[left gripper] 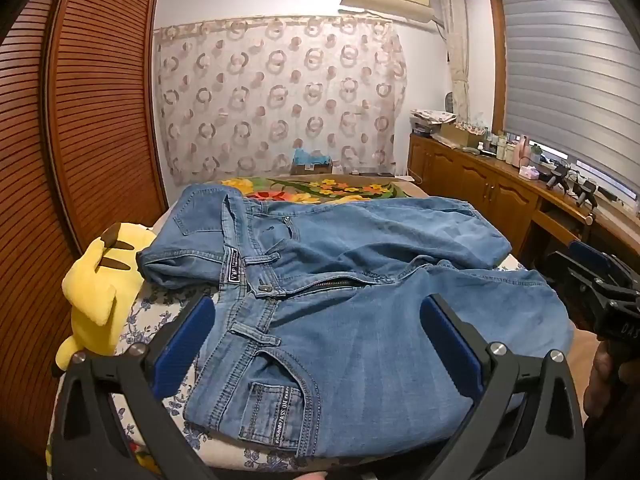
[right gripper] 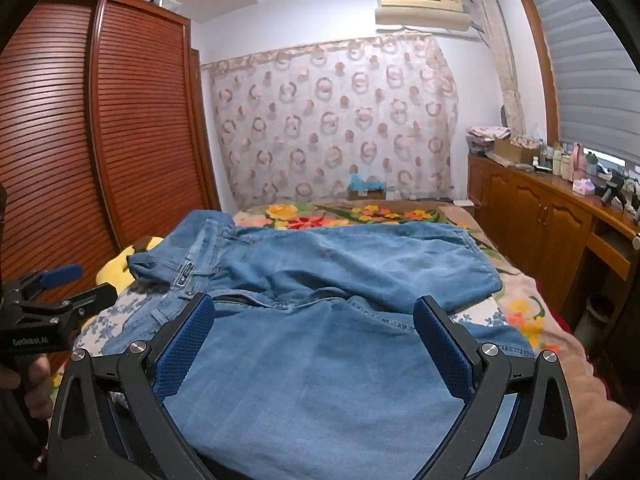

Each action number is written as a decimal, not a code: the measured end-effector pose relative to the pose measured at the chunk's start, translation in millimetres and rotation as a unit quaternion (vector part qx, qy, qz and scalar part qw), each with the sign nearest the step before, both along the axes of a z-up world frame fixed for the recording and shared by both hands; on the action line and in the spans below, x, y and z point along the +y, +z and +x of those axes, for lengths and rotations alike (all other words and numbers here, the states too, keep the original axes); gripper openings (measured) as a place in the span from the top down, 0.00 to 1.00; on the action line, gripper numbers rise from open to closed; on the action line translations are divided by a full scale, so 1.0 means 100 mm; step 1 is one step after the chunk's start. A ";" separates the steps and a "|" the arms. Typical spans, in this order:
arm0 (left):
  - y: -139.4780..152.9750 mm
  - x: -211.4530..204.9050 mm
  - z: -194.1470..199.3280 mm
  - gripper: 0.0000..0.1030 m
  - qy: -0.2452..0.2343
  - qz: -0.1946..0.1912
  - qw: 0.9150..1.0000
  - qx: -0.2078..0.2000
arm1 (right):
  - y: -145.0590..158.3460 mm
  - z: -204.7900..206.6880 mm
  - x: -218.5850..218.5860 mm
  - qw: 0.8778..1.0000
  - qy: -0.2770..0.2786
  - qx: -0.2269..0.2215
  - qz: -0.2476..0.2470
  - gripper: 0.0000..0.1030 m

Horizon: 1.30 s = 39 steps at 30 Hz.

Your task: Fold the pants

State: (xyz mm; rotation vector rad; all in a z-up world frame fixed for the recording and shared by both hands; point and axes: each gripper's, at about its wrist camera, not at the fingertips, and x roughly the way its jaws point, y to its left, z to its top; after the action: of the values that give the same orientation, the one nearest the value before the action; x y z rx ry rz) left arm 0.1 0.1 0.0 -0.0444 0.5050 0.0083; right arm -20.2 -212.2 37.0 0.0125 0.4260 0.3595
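Note:
Blue jeans [left gripper: 340, 304] lie spread on the bed, waistband to the left, fly unzipped, the legs running right and doubled back. My left gripper [left gripper: 318, 320] is open and empty, just above the near hip and front pocket. My right gripper [right gripper: 314, 320] is open and empty, above the near leg of the jeans [right gripper: 320, 360]. The right gripper also shows at the right edge of the left wrist view [left gripper: 600, 292], and the left gripper at the left edge of the right wrist view [right gripper: 52, 292].
A yellow plush toy [left gripper: 100, 296] lies at the bed's left edge beside the waistband. A floral blanket [right gripper: 360, 214] covers the far bed. A slatted wooden wardrobe [left gripper: 80, 120] stands left. A wooden cabinet [left gripper: 500, 192] with bottles runs along the right.

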 end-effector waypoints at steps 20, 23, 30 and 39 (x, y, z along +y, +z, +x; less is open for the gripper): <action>0.00 0.00 0.00 0.00 0.001 0.000 1.000 -0.004 | 0.01 -0.01 0.00 1.000 0.000 -0.003 -0.003 0.02; 0.00 0.00 0.00 0.00 0.001 0.000 1.000 -0.005 | 0.01 -0.01 0.00 1.000 0.001 -0.003 -0.003 0.02; 0.00 0.00 0.00 0.00 0.001 0.000 1.000 -0.006 | 0.01 -0.02 0.00 1.000 0.000 -0.003 -0.004 0.02; 0.00 0.00 -0.01 0.00 0.001 -0.001 1.000 -0.007 | 0.02 -0.03 0.01 1.000 0.000 -0.004 -0.004 0.01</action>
State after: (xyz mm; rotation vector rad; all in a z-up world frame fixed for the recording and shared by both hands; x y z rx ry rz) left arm -0.5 0.5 0.0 -0.0464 0.4908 0.0097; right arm -22.9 -211.2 39.3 0.0041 0.4193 0.3575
